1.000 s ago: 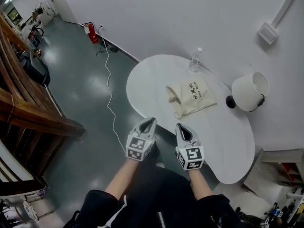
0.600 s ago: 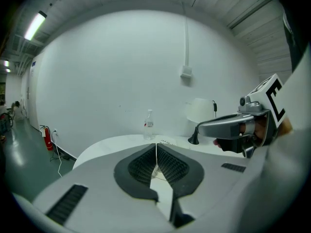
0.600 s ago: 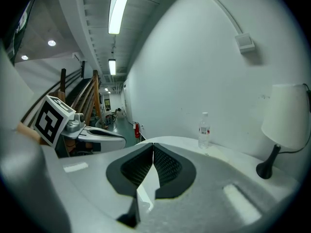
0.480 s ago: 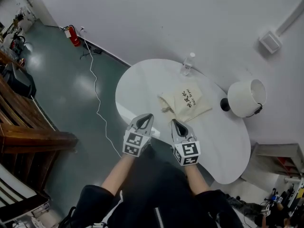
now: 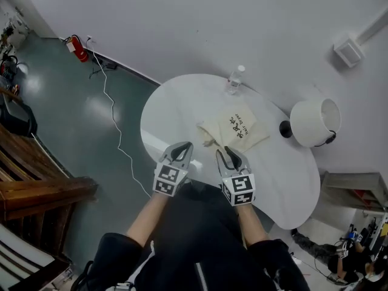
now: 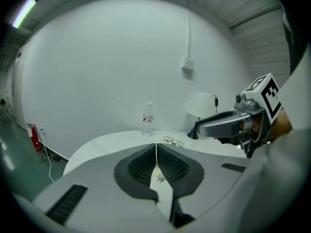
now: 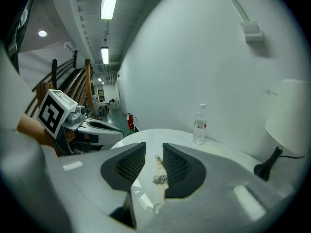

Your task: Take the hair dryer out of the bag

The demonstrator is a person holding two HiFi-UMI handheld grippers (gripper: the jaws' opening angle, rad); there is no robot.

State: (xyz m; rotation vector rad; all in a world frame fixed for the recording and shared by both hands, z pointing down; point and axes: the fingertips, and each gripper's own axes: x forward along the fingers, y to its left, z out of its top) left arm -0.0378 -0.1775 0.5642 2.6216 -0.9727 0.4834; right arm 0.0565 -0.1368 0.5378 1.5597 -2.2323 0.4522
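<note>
A cream drawstring bag (image 5: 233, 128) with dark print lies flat on the white oval table (image 5: 176, 102); the hair dryer itself is hidden. Both grippers hover over the table's near edge, just short of the bag. My left gripper (image 5: 180, 151) is shut and empty (image 6: 156, 147), with the bag (image 6: 170, 140) beyond its tips. My right gripper (image 5: 230, 156) is opening its jaws (image 7: 154, 147). The bag's near corner and its cord (image 7: 158, 174) show through the gap, untouched by the pads.
A clear water bottle (image 5: 234, 80) stands at the table's far edge behind the bag. To the right is a white table lamp (image 5: 315, 121) with a black base. On the floor at the left are a white cable (image 5: 112, 120) and a red fire extinguisher (image 5: 75, 46).
Both grippers have moved forward over the table edge toward the bag. The right gripper's jaws, shut before, now stand apart. The left stays shut.
</note>
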